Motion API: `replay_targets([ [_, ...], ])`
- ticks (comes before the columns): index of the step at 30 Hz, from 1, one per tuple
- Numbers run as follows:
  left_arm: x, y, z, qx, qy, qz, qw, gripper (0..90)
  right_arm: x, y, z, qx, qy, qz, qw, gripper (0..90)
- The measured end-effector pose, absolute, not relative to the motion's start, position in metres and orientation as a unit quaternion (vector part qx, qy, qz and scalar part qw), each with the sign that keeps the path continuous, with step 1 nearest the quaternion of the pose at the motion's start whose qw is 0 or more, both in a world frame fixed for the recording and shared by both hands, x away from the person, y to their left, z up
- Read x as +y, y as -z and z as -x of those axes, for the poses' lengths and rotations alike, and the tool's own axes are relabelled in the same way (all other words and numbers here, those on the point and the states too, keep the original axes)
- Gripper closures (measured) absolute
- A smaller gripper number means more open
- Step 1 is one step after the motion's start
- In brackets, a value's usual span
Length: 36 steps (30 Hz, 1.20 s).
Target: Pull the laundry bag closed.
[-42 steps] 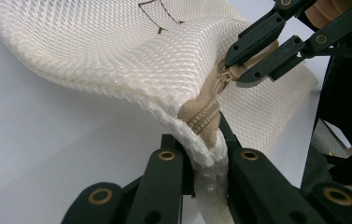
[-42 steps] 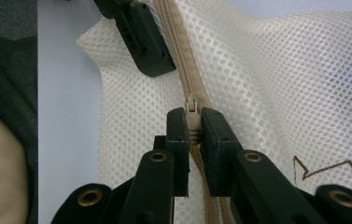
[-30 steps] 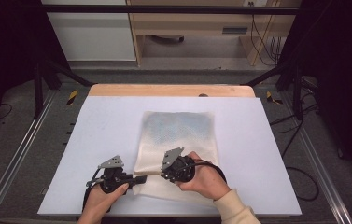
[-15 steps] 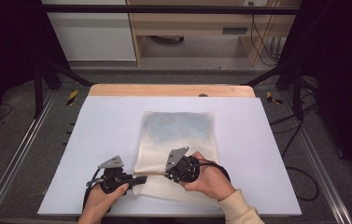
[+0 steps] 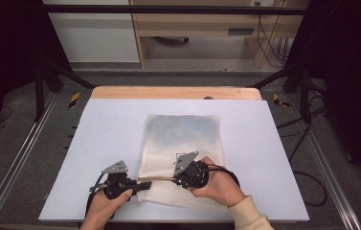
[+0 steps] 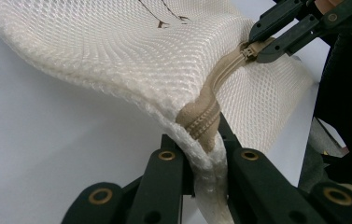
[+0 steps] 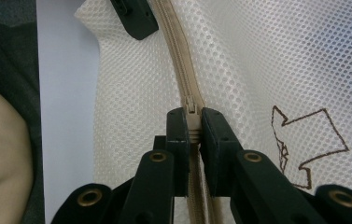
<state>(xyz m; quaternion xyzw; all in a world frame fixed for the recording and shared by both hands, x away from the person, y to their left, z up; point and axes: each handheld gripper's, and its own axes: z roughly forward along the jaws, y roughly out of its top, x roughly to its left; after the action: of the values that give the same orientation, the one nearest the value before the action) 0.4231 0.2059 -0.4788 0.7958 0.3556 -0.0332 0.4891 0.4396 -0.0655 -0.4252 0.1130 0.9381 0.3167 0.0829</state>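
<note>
Lying flat on the pale lavender tabletop [image 5: 96, 143], a cream-white mesh zip bag [image 5: 183, 143] reaches from the middle of the surface down toward the near edge, with bare table showing on its left, its right and beyond its far end up to the wooden strip along the far edge [image 5: 175, 92]. The bag's near end sits close to the near edge, where both hands work.

At the bag's near left corner, the left gripper [image 5: 142, 185] has its jaws clamped on the mesh and the end of the tan zipper tape [image 6: 206, 116]; in the left gripper view the corner is pinched between the black jaws and lifted a little off the table. The left hand [image 5: 104, 206] comes in over the near edge.

Just to the right, along the same near end of the bag, the right gripper [image 5: 177, 178] pinches the tan zipper slider [image 7: 191, 114] between narrowly set jaws, with the zipper running away ahead of them. A brown arrow outline [image 7: 311, 140] is printed on the mesh beside the right jaw. The right hand [image 5: 216, 184] rests over the bag's near right part.
</note>
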Motion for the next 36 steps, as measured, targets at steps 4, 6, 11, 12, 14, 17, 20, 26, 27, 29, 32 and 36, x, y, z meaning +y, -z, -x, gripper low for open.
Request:
replay_targets([
  [4, 0.206, 0.479, -0.423, 0.355, 0.034, -0.795, 0.49, 84.8, -0.071, 0.424, -0.439, 0.938, -0.317, -0.114, 0.082, 82.3],
  [6, 0.205, 0.479, -0.423, 0.354, 0.035, -0.796, 0.49, 84.8, -0.071, 0.424, -0.439, 0.938, -0.318, -0.115, 0.083, 82.3],
  [11, 0.205, 0.479, -0.422, 0.352, 0.037, -0.797, 0.49, 84.8, -0.074, 0.423, -0.437, 0.937, -0.318, -0.116, 0.084, 82.3],
  [12, 0.204, 0.479, -0.422, 0.352, 0.037, -0.796, 0.49, 84.8, -0.075, 0.423, -0.437, 0.937, -0.318, -0.116, 0.084, 82.3],
  [14, 0.204, 0.479, -0.422, 0.352, 0.037, -0.797, 0.49, 84.7, -0.077, 0.423, -0.437, 0.937, -0.319, -0.117, 0.083, 82.3],
  [17, 0.203, 0.479, -0.421, 0.351, 0.038, -0.798, 0.489, 84.7, -0.079, 0.423, -0.436, 0.937, -0.319, -0.118, 0.083, 82.3],
  [20, 0.203, 0.479, -0.421, 0.349, 0.038, -0.798, 0.49, 84.7, -0.081, 0.422, -0.436, 0.936, -0.322, -0.119, 0.083, 82.3],
  [26, 0.203, 0.479, -0.421, 0.35, 0.04, -0.798, 0.488, 84.7, -0.085, 0.421, -0.435, 0.935, -0.321, -0.122, 0.084, 82.3],
  [27, 0.203, 0.479, -0.421, 0.35, 0.039, -0.799, 0.487, 84.7, -0.086, 0.421, -0.435, 0.935, -0.321, -0.122, 0.086, 82.3],
  [29, 0.203, 0.479, -0.421, 0.351, 0.04, -0.799, 0.487, 84.7, -0.089, 0.421, -0.435, 0.935, -0.32, -0.125, 0.085, 82.3],
  [32, 0.202, 0.48, -0.421, 0.349, 0.04, -0.8, 0.487, 84.8, -0.091, 0.422, -0.434, 0.935, -0.321, -0.127, 0.084, 82.3],
  [36, 0.201, 0.48, -0.421, 0.348, 0.042, -0.8, 0.488, 84.7, -0.092, 0.421, -0.433, 0.935, -0.321, -0.127, 0.086, 82.3],
])
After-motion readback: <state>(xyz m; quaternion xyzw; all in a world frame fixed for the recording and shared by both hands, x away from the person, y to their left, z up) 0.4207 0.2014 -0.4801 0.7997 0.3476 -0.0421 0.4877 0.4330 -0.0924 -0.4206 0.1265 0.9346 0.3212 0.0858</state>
